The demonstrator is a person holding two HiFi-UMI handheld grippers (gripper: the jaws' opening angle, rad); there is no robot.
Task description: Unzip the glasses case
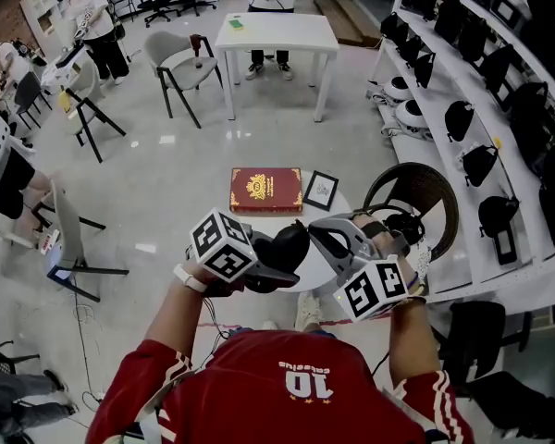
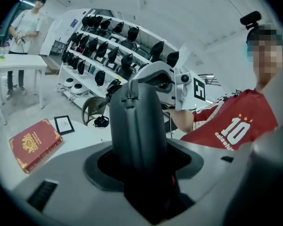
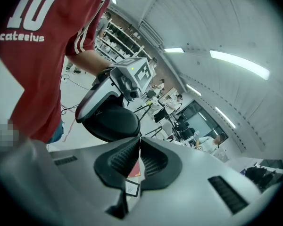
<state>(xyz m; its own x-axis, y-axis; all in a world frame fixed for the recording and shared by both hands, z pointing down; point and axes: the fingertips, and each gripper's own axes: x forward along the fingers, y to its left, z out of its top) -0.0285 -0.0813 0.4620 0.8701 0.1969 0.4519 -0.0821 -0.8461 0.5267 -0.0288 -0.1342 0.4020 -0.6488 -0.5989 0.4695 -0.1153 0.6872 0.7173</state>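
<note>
As left jaws clamp glasses case, right jaws closed alongside

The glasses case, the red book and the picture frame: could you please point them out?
glasses case [image 2: 146,131], left gripper view, shell beside the zipper
red book [image 1: 265,190], head view, cover centre
picture frame [image 1: 321,191], head view, its middle

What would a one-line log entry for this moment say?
left gripper: clamped on black oval glasses case | right gripper: jaws together at case's edge | zip: looks closed
</note>
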